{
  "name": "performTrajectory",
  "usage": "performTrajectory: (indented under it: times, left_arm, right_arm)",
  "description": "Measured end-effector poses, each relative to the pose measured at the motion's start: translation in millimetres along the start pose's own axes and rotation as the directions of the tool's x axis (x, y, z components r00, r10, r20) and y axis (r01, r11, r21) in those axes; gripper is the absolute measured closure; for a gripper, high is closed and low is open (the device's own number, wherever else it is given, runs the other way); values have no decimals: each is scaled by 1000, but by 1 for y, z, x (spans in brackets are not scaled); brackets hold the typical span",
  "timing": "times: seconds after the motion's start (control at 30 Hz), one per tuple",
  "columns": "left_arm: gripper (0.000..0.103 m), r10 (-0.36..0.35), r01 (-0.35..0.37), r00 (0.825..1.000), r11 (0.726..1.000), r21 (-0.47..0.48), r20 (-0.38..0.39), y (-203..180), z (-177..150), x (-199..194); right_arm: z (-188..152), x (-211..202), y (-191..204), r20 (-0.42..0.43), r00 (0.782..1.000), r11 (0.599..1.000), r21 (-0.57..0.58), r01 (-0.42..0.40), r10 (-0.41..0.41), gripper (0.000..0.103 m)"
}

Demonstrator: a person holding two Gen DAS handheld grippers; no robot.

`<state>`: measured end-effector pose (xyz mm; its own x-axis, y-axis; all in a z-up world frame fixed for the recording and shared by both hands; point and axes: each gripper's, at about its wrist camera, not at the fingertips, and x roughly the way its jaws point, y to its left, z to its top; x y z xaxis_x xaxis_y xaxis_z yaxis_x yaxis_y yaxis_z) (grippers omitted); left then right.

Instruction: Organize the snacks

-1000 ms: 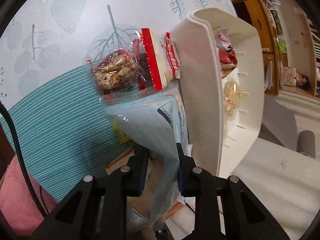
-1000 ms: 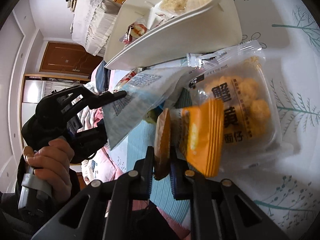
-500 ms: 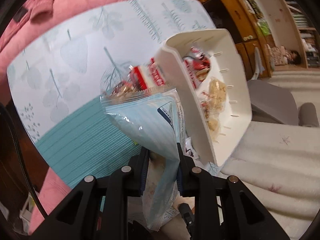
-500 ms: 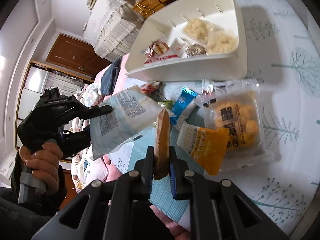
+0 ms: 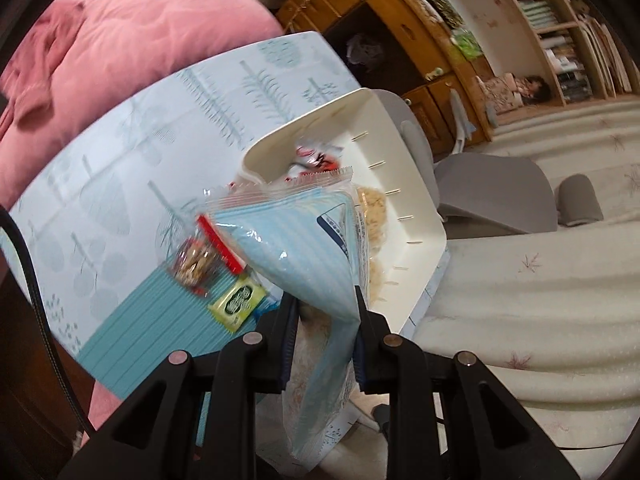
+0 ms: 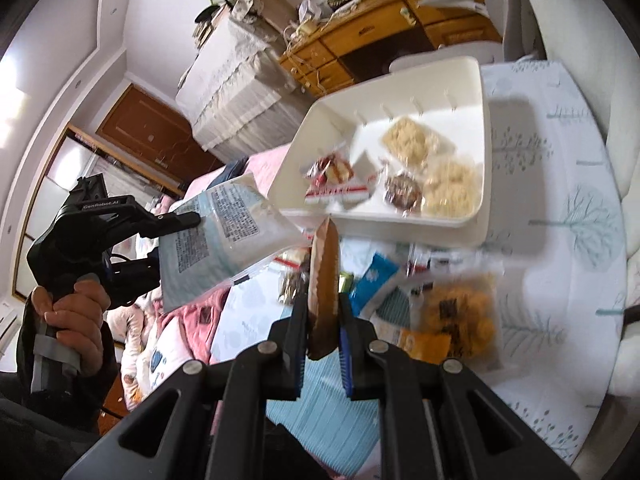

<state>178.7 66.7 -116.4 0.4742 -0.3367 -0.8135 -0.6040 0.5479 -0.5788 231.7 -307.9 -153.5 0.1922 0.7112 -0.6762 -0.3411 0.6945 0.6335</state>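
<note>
My left gripper point(image 5: 325, 308) is shut on a light blue snack bag point(image 5: 304, 256) and holds it in the air above the table, near the white bin point(image 5: 424, 216). The same bag point(image 6: 216, 240) and the left gripper point(image 6: 172, 232) show in the right wrist view. My right gripper point(image 6: 323, 312) is shut on a thin brown snack packet point(image 6: 323, 280), held edge-on above the table. The white bin point(image 6: 486, 152) holds several snacks. Loose snacks lie on the table in front of it: an orange puff bag point(image 6: 460, 312), a blue packet point(image 6: 372, 280), a nut pack point(image 5: 194, 262), a yellow-green sachet point(image 5: 238, 302).
The table has a pale leaf-print cloth point(image 5: 140, 152) with a teal striped patch point(image 5: 160, 328). A pink quilt point(image 5: 100, 40) lies beyond its far edge. Wooden cabinets point(image 5: 380, 20) and a grey chair point(image 5: 492, 192) stand behind. A white cushioned surface point(image 5: 540, 300) lies at right.
Both grippers have risen and pulled back from the table with their packets; the bin and the loose snacks now look smaller and farther away.
</note>
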Motion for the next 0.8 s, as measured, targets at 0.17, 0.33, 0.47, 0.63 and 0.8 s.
performTrajectory:
  times: [0.17, 0.33, 0.47, 0.63, 0.8]
  left_arm:
    - [82, 16, -15, 1000, 996, 93, -10, -23, 26, 4]
    - [82, 40, -32, 998, 983, 178, -39, -44, 51, 13]
    - [82, 69, -50, 995, 966, 255, -68, -61, 68, 27]
    - [82, 135, -94, 987, 922, 375, -84, -82, 82, 51]
    - [81, 179, -116, 980, 864, 489, -84, -101, 88, 79]
  right_arm:
    - [17, 0, 7, 65, 997, 999, 2, 41, -41, 90]
    - [29, 5, 10, 111, 989, 995, 24, 99, -101, 90]
    - [37, 9, 7, 145, 979, 989, 61, 134, -141, 90]
    - [45, 12, 1, 176, 965, 978, 117, 175, -194, 90]
    - [49, 22, -5, 184, 950, 961, 163, 224, -252, 90]
